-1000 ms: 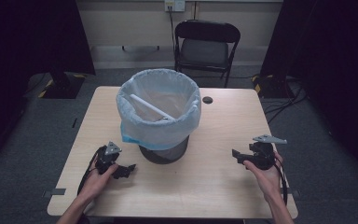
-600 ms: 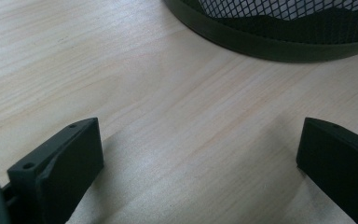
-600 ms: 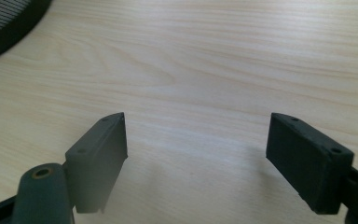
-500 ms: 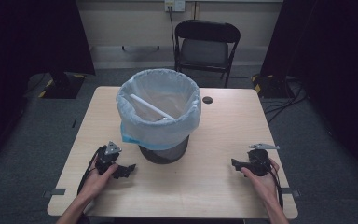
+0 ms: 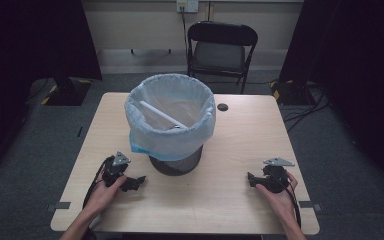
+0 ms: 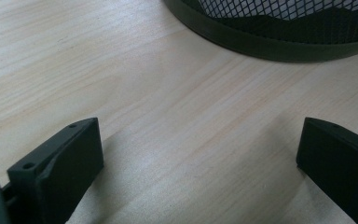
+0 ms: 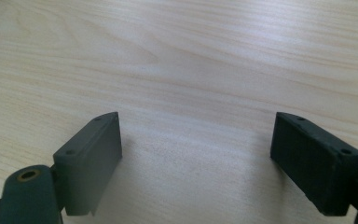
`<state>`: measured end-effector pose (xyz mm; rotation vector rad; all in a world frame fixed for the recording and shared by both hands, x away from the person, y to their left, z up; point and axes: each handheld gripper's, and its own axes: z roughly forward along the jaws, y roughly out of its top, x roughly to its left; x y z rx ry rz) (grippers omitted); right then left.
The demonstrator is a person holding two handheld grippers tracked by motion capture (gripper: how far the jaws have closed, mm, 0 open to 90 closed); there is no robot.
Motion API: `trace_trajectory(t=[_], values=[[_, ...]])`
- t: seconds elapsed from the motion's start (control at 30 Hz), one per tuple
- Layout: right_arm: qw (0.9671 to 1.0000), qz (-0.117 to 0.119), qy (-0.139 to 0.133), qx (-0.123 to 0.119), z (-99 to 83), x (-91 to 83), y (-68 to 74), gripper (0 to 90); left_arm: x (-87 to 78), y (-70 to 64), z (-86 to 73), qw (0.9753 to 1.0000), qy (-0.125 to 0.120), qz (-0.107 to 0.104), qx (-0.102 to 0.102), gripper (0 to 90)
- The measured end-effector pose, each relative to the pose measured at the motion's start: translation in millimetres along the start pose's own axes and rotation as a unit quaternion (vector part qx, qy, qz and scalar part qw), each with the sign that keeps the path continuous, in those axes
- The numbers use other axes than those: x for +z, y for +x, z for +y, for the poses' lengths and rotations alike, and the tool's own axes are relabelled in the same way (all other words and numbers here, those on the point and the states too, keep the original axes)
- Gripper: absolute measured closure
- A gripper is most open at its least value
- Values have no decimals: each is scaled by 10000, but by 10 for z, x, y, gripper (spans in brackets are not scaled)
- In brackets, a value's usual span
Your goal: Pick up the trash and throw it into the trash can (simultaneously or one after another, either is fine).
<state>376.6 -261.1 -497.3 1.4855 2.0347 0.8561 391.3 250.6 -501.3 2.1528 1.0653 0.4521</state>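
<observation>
Black mesh bin (image 5: 176,160) with pale blue liner (image 5: 170,125) mid-desk (image 5: 240,210), white rod (image 5: 162,115) inside, left hand-held gripper (image 5: 136,181) and right hand-held gripper (image 5: 252,179) near front edge, jaws apart, empty

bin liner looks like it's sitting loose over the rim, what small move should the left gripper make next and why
Probably lift the left gripper toward the liner edge hanging over the mesh bin. Its jaws stand open and empty low over the table, with the bin's base just ahead, so the overhang is the nearest thing to grasp.
</observation>
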Motion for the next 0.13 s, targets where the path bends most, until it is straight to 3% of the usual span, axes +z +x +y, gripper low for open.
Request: trace_trajectory(t=[0.13], values=[[9999,28,-109,-39,-24,6,-10,146,2,6,2,10000,-1,-8,34,0]])
